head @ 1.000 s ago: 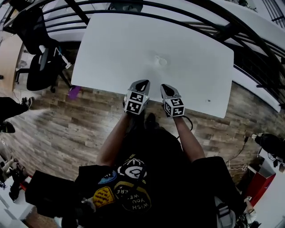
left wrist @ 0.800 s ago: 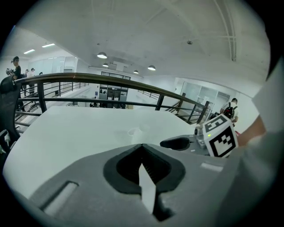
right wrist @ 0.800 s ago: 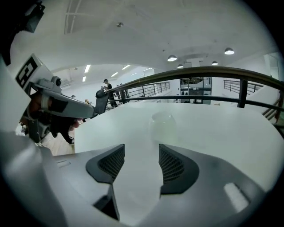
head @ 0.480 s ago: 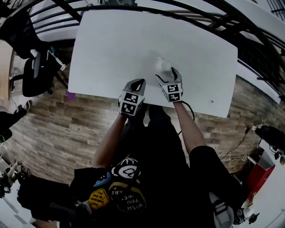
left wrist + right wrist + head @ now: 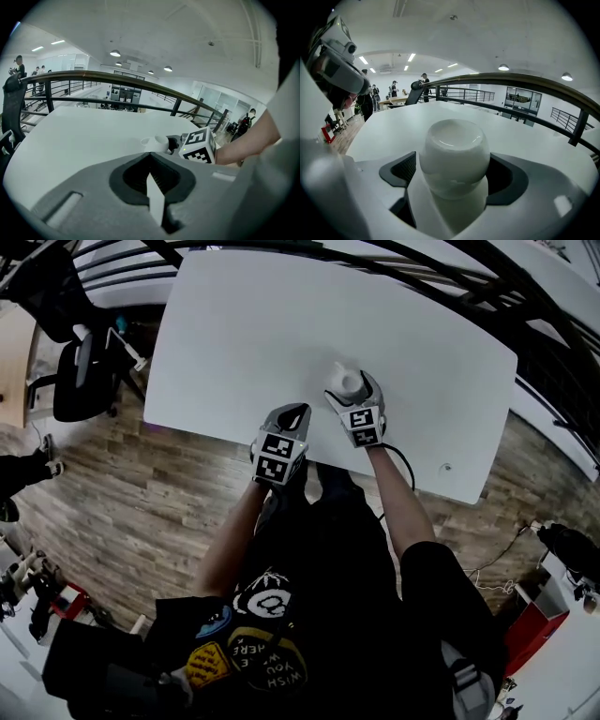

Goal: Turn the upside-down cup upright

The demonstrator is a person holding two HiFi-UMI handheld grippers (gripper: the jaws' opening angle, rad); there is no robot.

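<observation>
The white cup [image 5: 453,152] stands upside down on the desk [image 5: 253,324], between the jaws of the right tool [image 5: 352,388]; those jaws have just been opening and stand wide apart; the left tool [image 5: 293,414] is closed and empty at the desk's near edge.

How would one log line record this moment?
right gripper: jaws have just been opening, upside-down cup between them | left gripper: jaws shut, empty

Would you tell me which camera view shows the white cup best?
The right gripper view: the cup fills the frame, close, base up. The head view and left gripper view show it only small and distant.
</observation>
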